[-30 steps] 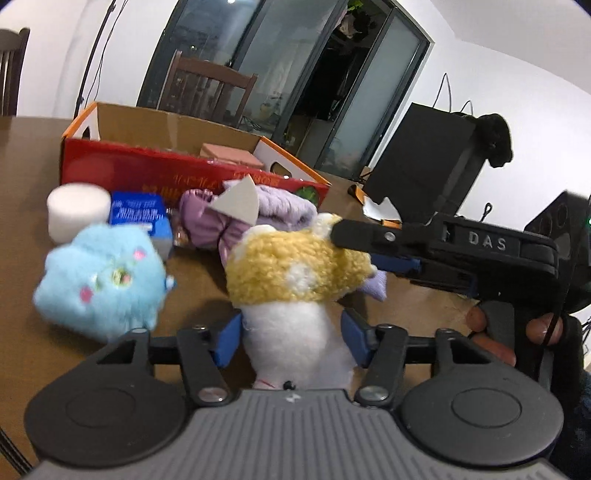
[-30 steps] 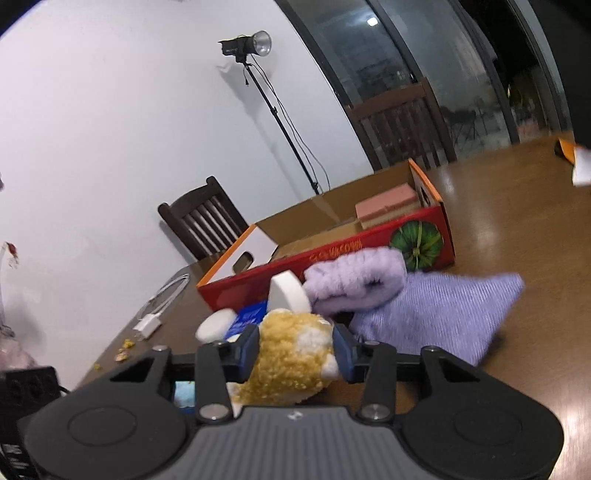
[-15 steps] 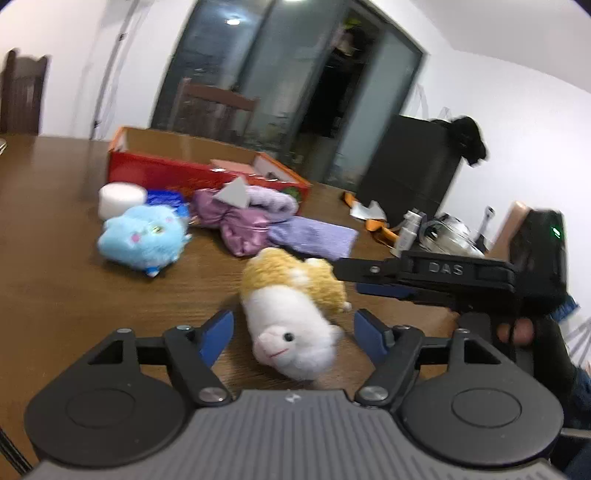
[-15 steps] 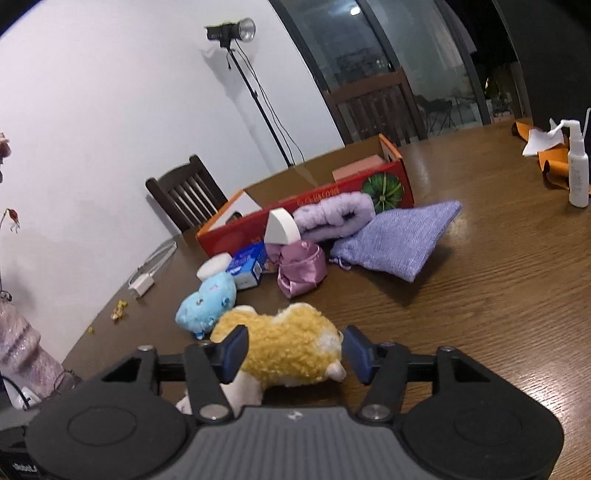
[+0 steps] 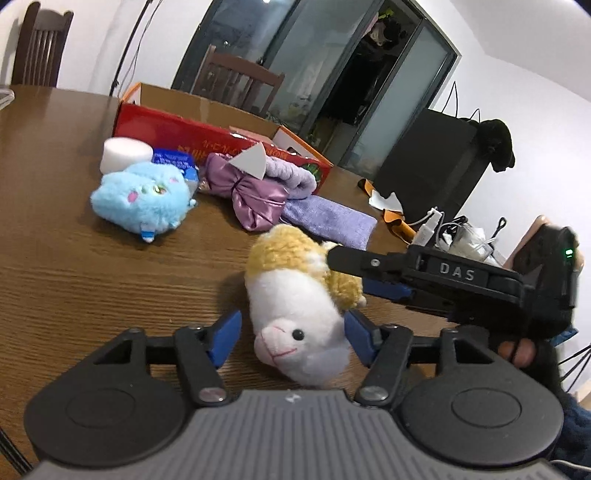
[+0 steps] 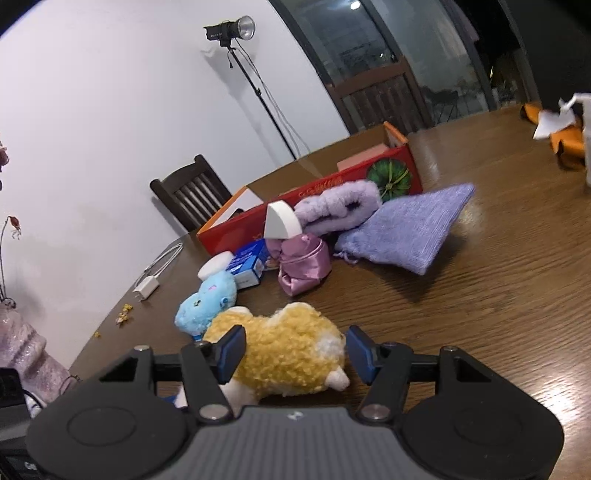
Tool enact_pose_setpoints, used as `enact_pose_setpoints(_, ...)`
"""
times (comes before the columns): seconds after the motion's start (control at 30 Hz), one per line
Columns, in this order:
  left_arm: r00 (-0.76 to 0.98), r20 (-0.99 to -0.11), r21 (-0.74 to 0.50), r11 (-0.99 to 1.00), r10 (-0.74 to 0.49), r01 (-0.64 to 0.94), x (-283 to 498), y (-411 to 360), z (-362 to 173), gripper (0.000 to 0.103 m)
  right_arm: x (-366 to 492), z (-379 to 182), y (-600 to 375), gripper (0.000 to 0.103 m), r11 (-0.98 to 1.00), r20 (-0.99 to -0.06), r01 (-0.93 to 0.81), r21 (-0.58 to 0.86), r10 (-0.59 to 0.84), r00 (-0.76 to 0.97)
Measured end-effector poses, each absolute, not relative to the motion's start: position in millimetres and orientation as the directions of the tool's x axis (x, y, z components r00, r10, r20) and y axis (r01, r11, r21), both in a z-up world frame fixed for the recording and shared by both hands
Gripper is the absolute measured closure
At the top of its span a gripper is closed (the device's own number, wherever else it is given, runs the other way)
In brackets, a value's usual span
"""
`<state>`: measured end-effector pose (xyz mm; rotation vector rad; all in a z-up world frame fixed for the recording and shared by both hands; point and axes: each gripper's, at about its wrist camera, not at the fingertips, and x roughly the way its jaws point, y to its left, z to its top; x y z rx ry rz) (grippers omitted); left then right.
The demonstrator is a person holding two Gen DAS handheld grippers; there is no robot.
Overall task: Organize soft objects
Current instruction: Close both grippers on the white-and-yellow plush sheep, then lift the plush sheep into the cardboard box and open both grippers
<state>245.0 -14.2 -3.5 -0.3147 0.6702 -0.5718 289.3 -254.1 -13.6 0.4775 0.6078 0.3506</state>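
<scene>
A dark wooden table fills both views, in a room with white walls, glass doors, wooden chairs and a studio lamp on a stand by the wall. Toward the far side sits a red cardboard box, and just in front of it a cluster of soft things: a blue plush, a white foam disc, a small blue packet, a pink satin pouch with a white wedge above it, a fluffy lilac roll and a lilac cloth bag. The near part of the table, around the yellow-and-white plush, is bare wood with free space to the left and front; orange and white clutter lies at the far right edge. The plush lies on the table. The left gripper straddles its white face, jaws spread with a gap on the left side. The right gripper reaches in from the right, level over its yellow back, jaws apart on either flank, not squeezing.
</scene>
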Motion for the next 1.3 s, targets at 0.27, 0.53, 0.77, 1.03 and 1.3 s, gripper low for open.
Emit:
enact_pose_setpoints(0.27,0.619,-0.470,-0.524,0.764,-0.629,0.377,261,-7,-5,0.051,304,-14,-249,0.056,0.819,-0.438,-0.219,0.531,0.486,0.756)
enact_pose_setpoints(0.53,0.681,-0.369,-0.510,0.750,-0.633,0.420,331,9,52,0.052,364,47,-242,0.056,0.811,-0.353,-0.292,0.507,0.504,0.788)
enact_pose_setpoints(0.77,0.699,-0.416,-0.497,0.789,-0.581,0.360,463,29,82,0.052,499,84,-214,0.056,0.839,-0.377,-0.297,0.457,0.485,0.789)
enact_pose_setpoints(1.03,0.724,-0.537,-0.461,0.869,-0.434,0.180,600,48,67,0.053,654,69,-166,0.056,0.867,-0.505,-0.240,0.438,0.458,0.732)
enact_pose_setpoints(1.3,0.726,-0.598,-0.286,0.937,-0.339,0.202,625,28,59,0.045,715,25,-127,0.054,0.905,-0.635,-0.198,0.377,0.408,0.656)
